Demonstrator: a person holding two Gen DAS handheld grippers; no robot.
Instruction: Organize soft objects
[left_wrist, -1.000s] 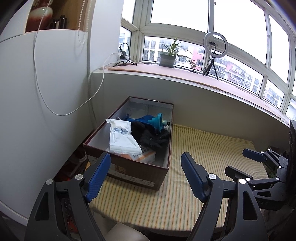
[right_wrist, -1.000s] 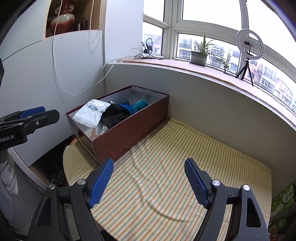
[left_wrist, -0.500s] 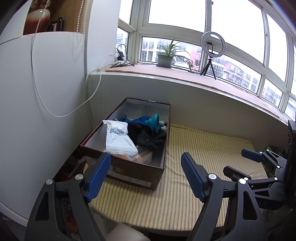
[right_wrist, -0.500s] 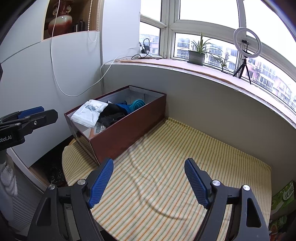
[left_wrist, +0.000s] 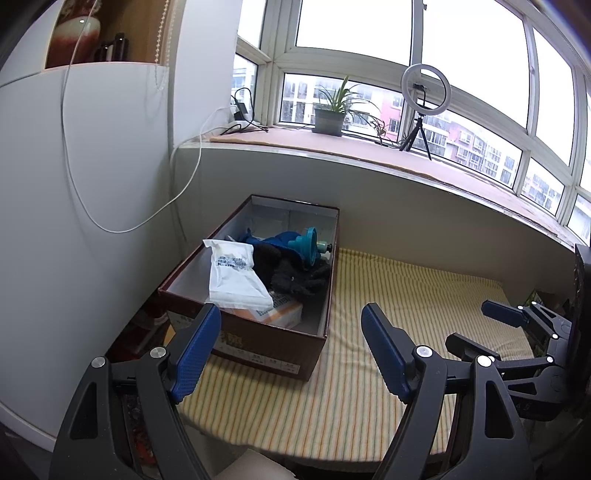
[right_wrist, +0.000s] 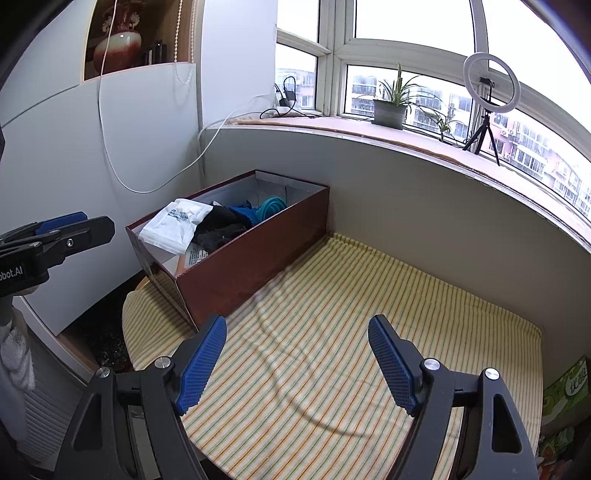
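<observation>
A brown cardboard box (left_wrist: 258, 350) (right_wrist: 258, 258) stands at the left end of the striped cloth (left_wrist: 406, 295) (right_wrist: 351, 314). In it lie a white plastic packet (left_wrist: 232, 277) (right_wrist: 173, 225), a black fuzzy item (left_wrist: 291, 277) (right_wrist: 218, 229), a blue cloth (left_wrist: 277, 240) and a teal collapsible cup (left_wrist: 308, 247) (right_wrist: 271, 205). My left gripper (left_wrist: 291, 347) is open and empty, near the box's front corner. My right gripper (right_wrist: 299, 362) is open and empty above the cloth, right of the box. The right gripper also shows in the left wrist view (left_wrist: 491, 328).
A white cabinet wall (left_wrist: 92, 184) stands left of the box, with a white cable hanging on it. The windowsill (left_wrist: 369, 155) behind holds a potted plant (left_wrist: 328, 118) and a ring light (left_wrist: 424, 88). A green package (right_wrist: 565, 384) lies at the far right.
Both grippers have drawn back and risen a little; the view has shifted slightly. Both stay open and empty. The box and its contents have not moved.
</observation>
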